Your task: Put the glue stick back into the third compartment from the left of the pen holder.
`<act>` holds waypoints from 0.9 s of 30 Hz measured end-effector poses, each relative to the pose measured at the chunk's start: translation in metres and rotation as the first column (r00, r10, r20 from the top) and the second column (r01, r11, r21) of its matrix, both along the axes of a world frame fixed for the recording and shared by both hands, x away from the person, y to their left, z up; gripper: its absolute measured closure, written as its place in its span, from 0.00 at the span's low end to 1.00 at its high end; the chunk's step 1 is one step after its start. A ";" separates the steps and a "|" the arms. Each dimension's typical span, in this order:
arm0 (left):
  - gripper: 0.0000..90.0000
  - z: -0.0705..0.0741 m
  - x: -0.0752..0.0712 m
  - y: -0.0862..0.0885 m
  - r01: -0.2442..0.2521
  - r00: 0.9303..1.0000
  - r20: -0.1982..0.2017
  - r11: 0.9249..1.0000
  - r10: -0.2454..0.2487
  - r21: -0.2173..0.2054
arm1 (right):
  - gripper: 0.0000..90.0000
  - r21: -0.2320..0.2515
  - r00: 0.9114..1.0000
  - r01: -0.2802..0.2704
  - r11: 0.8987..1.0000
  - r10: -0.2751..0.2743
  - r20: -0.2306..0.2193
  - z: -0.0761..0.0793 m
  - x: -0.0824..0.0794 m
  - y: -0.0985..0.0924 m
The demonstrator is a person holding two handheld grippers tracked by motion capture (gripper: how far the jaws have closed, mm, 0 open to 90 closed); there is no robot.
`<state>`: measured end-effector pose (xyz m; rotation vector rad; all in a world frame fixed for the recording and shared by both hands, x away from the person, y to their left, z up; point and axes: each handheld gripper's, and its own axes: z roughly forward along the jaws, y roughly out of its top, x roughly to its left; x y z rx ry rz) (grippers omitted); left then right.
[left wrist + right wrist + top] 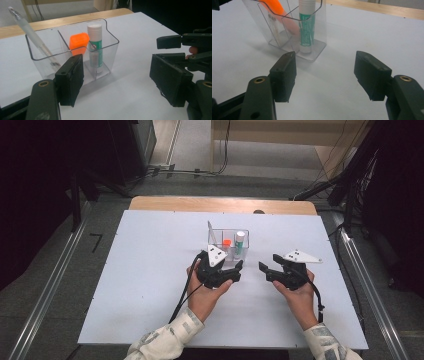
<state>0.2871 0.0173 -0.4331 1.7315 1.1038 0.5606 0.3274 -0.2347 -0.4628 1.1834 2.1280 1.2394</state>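
A clear plastic organizer [231,233] [110,52] [321,27] stands at the table's middle. It holds a white pen [211,232] [32,35] leaning in one compartment, an orange-capped item [227,242] [78,43] [274,7], and an upright green-and-white glue stick [240,242] [95,45] [306,27]. My left gripper [223,262] [120,77] is open just in front of the organizer, nothing between its jaws. My right gripper [269,262] [328,75] is open too, to the organizer's right and a little nearer, pointing toward it.
The white table top [150,270] has a wooden strip [200,204] along its far edge. Metal rails [50,285] run along the floor on both sides, with dark equipment [115,145] and cables beyond.
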 end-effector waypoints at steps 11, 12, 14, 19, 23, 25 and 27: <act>0.26 -0.012 -0.009 0.017 -0.005 1.000 -0.027 1.000 0.005 0.003 | 0.37 -0.002 1.000 0.001 1.000 -0.001 -0.001 -0.001 0.000 0.001; 0.26 -0.014 -0.010 0.019 -0.008 1.000 -0.029 1.000 0.008 0.006 | 0.37 -0.003 1.000 0.002 1.000 -0.002 0.000 -0.001 0.000 0.001; 0.26 -0.017 -0.010 0.023 -0.021 0.999 -0.035 1.000 0.021 0.005 | 0.37 -0.003 1.000 0.002 1.000 -0.002 -0.002 -0.001 0.000 0.001; 0.24 -0.023 -0.010 0.034 -0.044 0.998 -0.048 0.999 0.045 0.020 | 0.37 -0.003 1.000 0.001 1.000 -0.001 -0.001 -0.001 0.000 0.001; 0.24 -0.028 -0.010 0.045 -0.065 0.996 -0.059 0.998 0.066 0.024 | 0.37 -0.001 1.000 0.007 1.000 -0.007 -0.003 -0.001 0.000 0.000; 0.24 -0.030 -0.010 0.051 -0.078 0.995 -0.063 0.997 0.080 0.029 | 0.37 0.000 1.000 0.008 1.000 -0.008 -0.003 -0.001 -0.001 0.000; 0.24 -0.031 -0.010 0.056 -0.093 0.993 -0.064 0.995 0.095 0.030 | 0.37 -0.002 1.000 0.007 1.000 -0.007 0.000 -0.001 -0.001 0.000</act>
